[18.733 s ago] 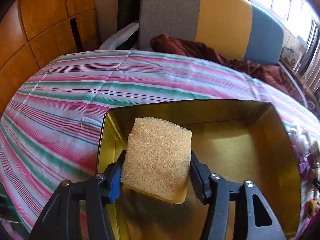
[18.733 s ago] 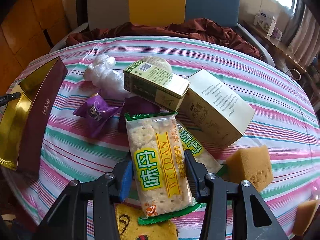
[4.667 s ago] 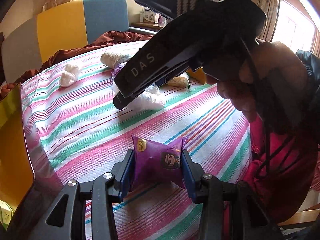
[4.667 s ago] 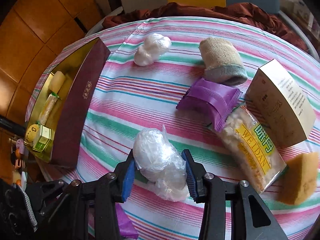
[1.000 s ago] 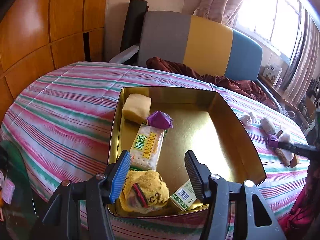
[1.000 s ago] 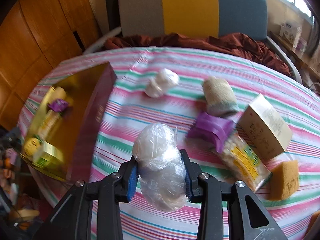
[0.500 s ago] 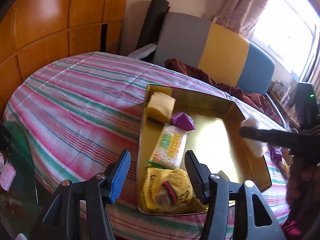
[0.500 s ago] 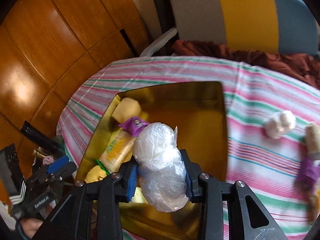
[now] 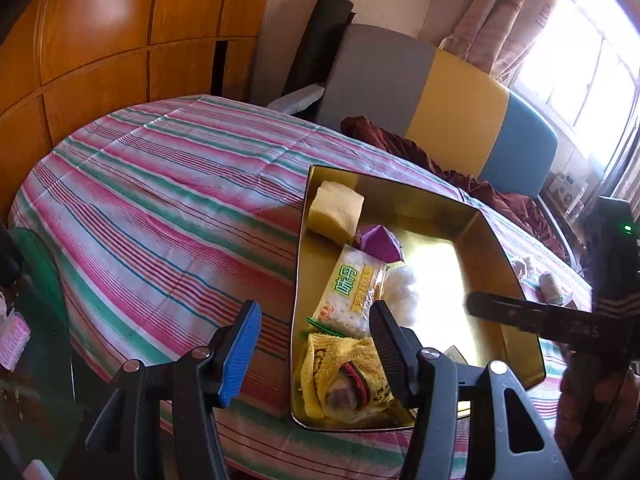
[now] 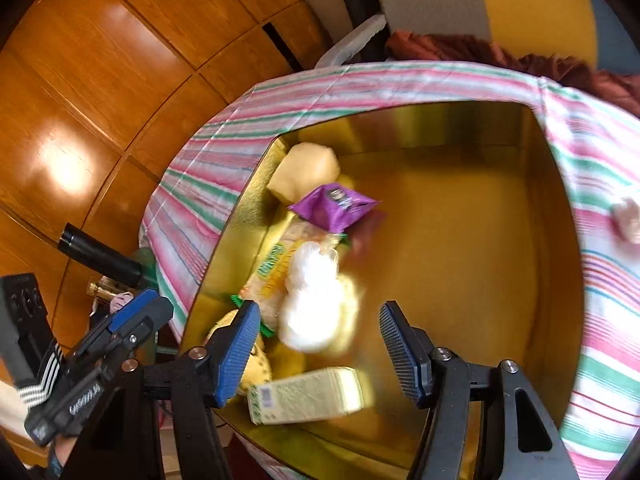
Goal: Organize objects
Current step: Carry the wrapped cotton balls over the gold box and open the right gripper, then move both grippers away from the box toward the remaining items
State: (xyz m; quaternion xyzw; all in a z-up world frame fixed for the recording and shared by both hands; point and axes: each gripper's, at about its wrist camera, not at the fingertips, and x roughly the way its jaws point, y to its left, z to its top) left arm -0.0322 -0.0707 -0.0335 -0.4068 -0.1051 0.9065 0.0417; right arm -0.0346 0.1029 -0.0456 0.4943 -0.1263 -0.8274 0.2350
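My gold tin (image 10: 472, 248) is sitting on the striped tablecloth (image 9: 160, 208). The white plastic-wrapped bundle (image 10: 312, 304) is lying inside, blurred, at 12 o'clock from my right gripper (image 10: 316, 344), whose jaws have just been opening and are holding nothing. The cracker pack (image 9: 348, 292), sponge (image 9: 334, 210) and purple packet (image 10: 332, 206) are crowding its 11 o'clock side. My left gripper (image 9: 310, 344) is hanging open, empty.

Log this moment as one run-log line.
step: bag drop | right gripper: just opened, empty | bag: in tin beside crackers | left gripper: open, empty
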